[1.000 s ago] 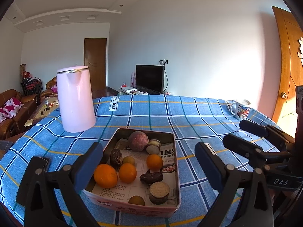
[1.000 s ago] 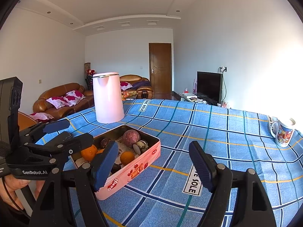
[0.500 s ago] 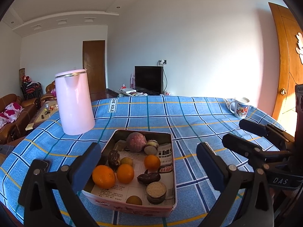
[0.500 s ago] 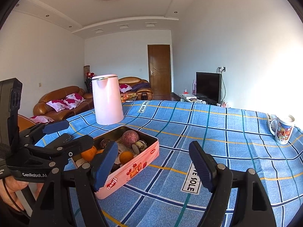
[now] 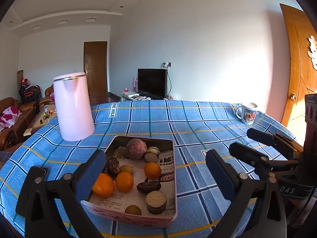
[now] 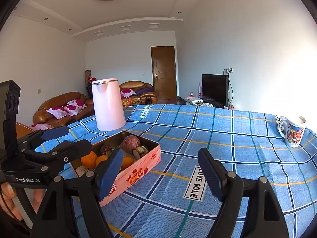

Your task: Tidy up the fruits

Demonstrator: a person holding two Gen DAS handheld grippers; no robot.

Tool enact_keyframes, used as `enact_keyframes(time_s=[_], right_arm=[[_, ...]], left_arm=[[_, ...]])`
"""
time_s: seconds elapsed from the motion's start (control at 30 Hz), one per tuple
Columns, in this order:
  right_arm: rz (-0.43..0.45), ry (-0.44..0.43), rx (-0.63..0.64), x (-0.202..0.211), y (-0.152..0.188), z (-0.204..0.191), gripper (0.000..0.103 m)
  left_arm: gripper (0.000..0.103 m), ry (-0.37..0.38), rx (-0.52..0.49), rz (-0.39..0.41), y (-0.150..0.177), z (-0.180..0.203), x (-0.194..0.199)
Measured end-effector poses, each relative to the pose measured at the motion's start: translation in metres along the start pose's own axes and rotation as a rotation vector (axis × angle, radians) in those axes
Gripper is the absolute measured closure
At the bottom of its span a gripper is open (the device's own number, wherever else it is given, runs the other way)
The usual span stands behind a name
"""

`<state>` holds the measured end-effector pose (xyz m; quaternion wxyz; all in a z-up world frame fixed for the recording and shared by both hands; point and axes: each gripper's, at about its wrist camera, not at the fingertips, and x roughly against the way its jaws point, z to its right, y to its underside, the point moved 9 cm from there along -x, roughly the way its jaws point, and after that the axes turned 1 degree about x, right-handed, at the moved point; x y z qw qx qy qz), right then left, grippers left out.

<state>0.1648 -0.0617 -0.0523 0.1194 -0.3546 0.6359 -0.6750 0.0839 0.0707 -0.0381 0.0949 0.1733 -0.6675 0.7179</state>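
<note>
Across the whole lower half of both views we see the tabletop (image 5: 198,123), covered by a blue checked cloth whose near edge is cut off by the frame. At about 10 o'clock from the tin stands a tall pink kettle (image 5: 73,107), upright, its handle not visible from either side. Our pink tin (image 5: 168,178) sits in the middle of the cloth, lined with printed paper; in the right wrist view its near wall hides most of the contents. Our left tongs (image 5: 156,170) hover just before the tin with jaws spread wide and nothing between the pads; the left pad covers the tin's 8 o'clock corner and part of the biggest orange (image 5: 103,184). Our right tongs (image 6: 162,172) stand equally wide apart and empty over bare cloth at 3 o'clock of the tin, the left pad overlapping the tin's wall. Far off at 2 o'clock a printed mug (image 5: 247,113) rests near the cloth's edge. Inside the tin, a round purplish fruit (image 5: 136,148) lies at 12 o'clock, two smaller oranges (image 5: 124,181) in the middle, and several dark, wrinkled or cut fruits we cannot identify. A hand (image 6: 8,202) is only partly visible at the left wrist's handle.
</note>
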Motion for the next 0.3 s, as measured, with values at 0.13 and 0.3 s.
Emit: enact_keyframes(time_s=[0.13,0.3], right_arm=[[-0.005,0.0,-0.002,-0.002,0.002,0.002,0.024],[-0.017,0.015,-0.002,-0.003,0.004,0.011,0.024]], left_arm=[[0.0,0.001,-0.016,0.0,0.001,0.003,0.0],[0.0,0.003,-0.019,-0.002,0.002,0.004,0.001]])
